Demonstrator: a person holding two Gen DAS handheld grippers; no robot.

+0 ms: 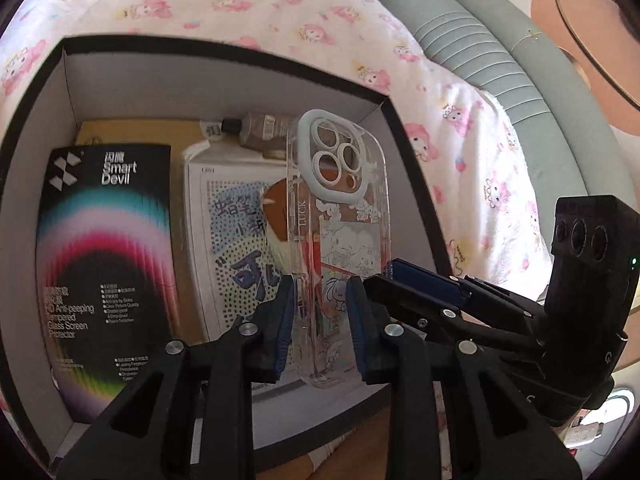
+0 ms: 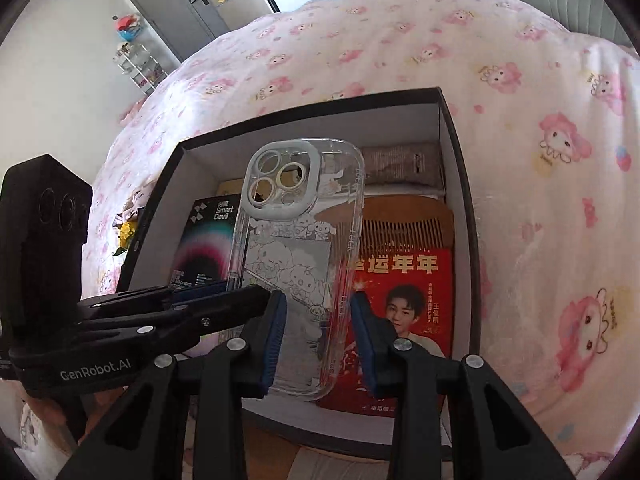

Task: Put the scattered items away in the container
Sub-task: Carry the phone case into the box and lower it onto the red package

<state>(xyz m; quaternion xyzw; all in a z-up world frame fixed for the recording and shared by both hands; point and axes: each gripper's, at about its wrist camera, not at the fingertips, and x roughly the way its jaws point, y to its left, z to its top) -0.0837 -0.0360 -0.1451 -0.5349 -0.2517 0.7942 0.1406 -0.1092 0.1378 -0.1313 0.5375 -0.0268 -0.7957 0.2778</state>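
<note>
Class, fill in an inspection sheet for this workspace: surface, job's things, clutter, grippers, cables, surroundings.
Surface: pink cartoon blanket on a bed.
Job's things: open box holding a screen-protector pack, tube, comb and red pack; clear phone case is above the box.
Clutter: small bits left of the box.
Grippers: left gripper and right gripper both at the case; grip unclear.
Cables: nothing seen.
Surroundings: grey cushion, door, shelf rack.
</note>
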